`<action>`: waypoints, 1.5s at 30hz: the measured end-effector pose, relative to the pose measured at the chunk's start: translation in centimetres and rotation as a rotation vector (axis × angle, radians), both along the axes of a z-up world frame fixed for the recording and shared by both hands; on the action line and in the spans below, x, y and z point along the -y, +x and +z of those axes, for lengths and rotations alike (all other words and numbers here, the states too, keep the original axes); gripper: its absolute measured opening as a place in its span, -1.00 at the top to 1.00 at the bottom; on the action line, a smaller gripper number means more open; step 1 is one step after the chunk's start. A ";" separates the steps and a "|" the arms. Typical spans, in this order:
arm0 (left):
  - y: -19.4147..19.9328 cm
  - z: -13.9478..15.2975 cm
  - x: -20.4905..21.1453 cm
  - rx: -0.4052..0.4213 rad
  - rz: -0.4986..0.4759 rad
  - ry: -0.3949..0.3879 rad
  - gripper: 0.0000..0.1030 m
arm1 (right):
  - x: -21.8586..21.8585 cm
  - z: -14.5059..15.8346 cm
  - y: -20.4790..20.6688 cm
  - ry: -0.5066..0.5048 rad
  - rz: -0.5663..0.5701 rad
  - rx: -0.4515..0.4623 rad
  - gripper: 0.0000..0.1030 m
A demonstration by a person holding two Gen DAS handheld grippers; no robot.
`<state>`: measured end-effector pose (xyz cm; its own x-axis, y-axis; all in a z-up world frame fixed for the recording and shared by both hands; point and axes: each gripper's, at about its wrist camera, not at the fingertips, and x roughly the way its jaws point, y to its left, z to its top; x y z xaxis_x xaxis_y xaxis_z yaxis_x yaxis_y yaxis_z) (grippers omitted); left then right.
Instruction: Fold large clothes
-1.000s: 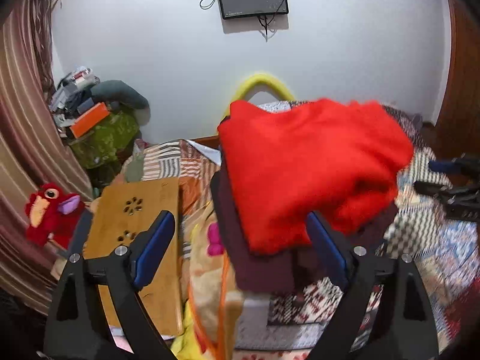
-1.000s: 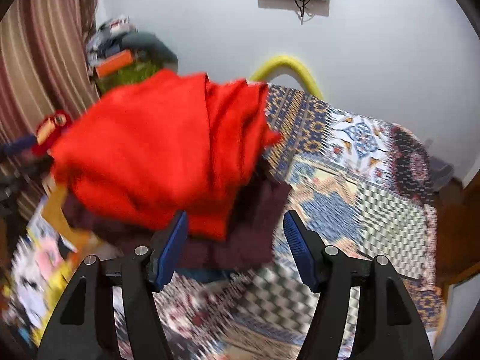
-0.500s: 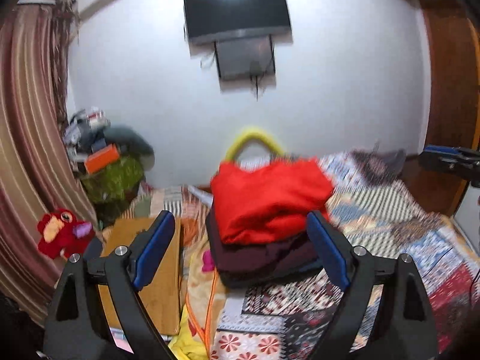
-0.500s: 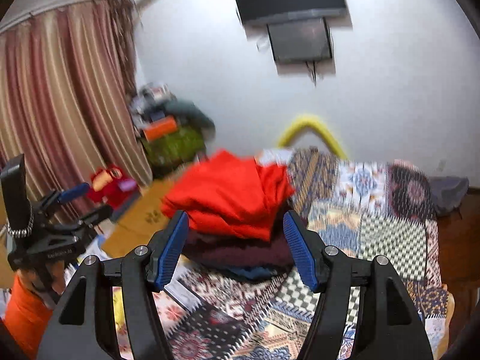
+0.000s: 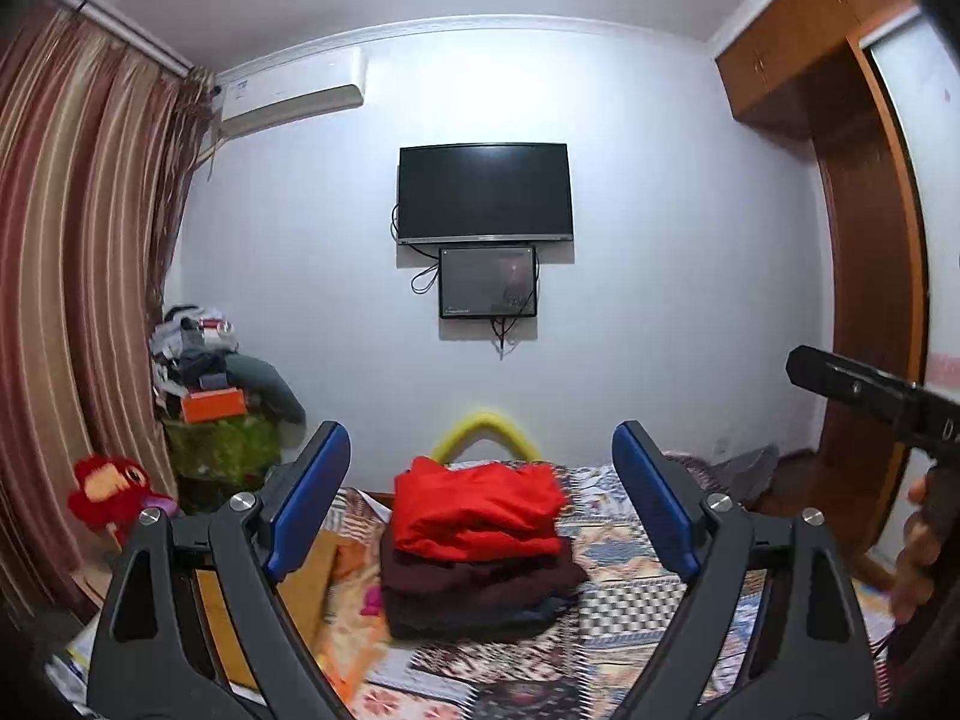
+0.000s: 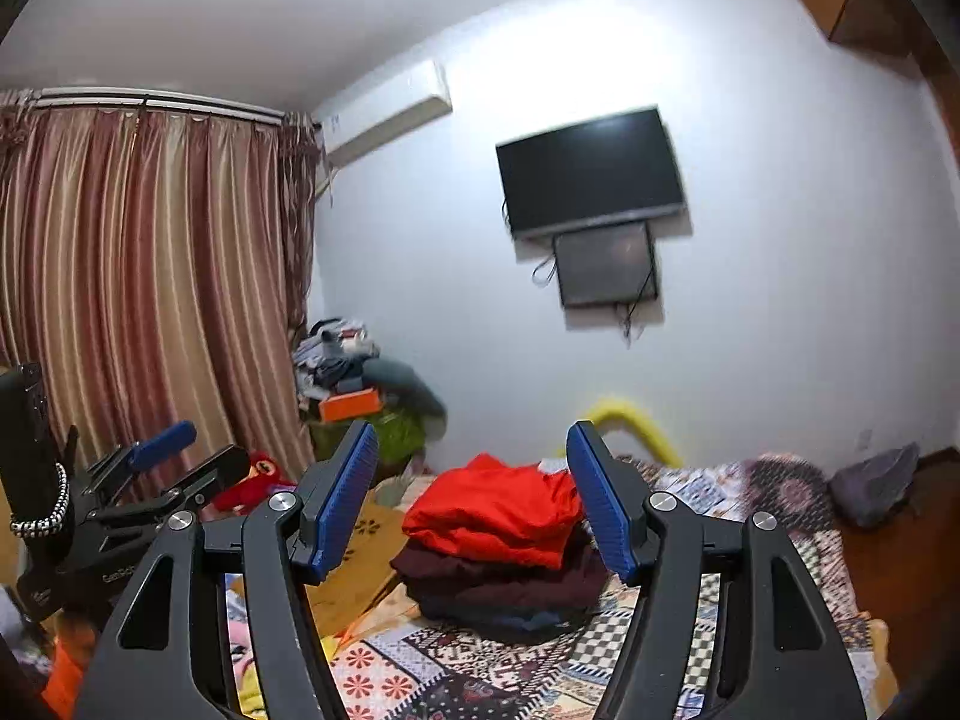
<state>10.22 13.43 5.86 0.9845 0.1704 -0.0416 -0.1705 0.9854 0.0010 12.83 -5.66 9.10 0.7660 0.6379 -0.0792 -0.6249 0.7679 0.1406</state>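
A folded red garment (image 5: 477, 510) (image 6: 492, 513) tops a stack of folded dark maroon and grey clothes (image 5: 480, 597) (image 6: 510, 585) on the patterned bed cover (image 5: 624, 606) (image 6: 726, 564). My left gripper (image 5: 480, 504) is open and held level, well back from the stack, with nothing between its blue pads. My right gripper (image 6: 474, 501) is also open and empty, equally far from the stack. The left gripper (image 6: 162, 480) shows at the left of the right wrist view, and the right gripper (image 5: 870, 402) shows at the right edge of the left wrist view.
A wooden board (image 5: 300, 576) lies left of the stack, with a red plush toy (image 5: 111, 495) and a heap of belongings (image 5: 210, 390) by the striped curtain (image 5: 66, 276). A television (image 5: 485, 192) hangs on the far wall. A yellow tube (image 5: 483, 429) arches behind the bed.
Both grippers pulled back and up from the stack, which filled the views a second ago and now looks small and distant. More of the wall and ceiling came into view.
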 end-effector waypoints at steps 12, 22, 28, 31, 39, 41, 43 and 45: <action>-4.9 -2.3 1.6 0.023 0.056 -0.012 -1.00 | -0.8 -1.0 -2.6 -0.031 -0.094 0.062 -1.00; -5.6 -2.4 0.7 0.028 0.070 -0.080 -1.00 | -0.9 -1.7 -3.3 -0.094 -0.119 0.082 -1.00; -5.4 -2.3 0.2 0.024 0.074 -0.093 -1.00 | -0.6 -2.0 -3.5 -0.094 -0.118 0.068 -1.00; -5.4 -2.2 0.1 0.025 0.081 -0.090 -1.00 | -0.4 -2.3 -3.5 -0.092 -0.114 0.064 -1.00; -4.9 -2.7 0.0 0.016 0.094 -0.109 -1.00 | -0.2 -2.3 -3.4 -0.094 -0.114 0.052 -1.00; -4.8 -2.8 0.0 0.012 0.093 -0.114 -1.00 | -0.2 -2.2 -3.4 -0.095 -0.114 0.050 -1.00; -4.7 -2.8 -0.1 0.010 0.094 -0.117 -1.00 | -0.1 -2.3 -3.4 -0.097 -0.114 0.048 -1.00; -4.6 -2.9 -0.1 0.008 0.096 -0.119 -1.00 | -0.1 -2.3 -3.4 -0.097 -0.113 0.044 -1.00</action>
<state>5.58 13.49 2.99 0.9642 0.2584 -0.0592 -0.2637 0.9575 -0.1170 9.46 -5.57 6.76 0.8364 0.5387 -0.1013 -0.5379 0.8422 0.0370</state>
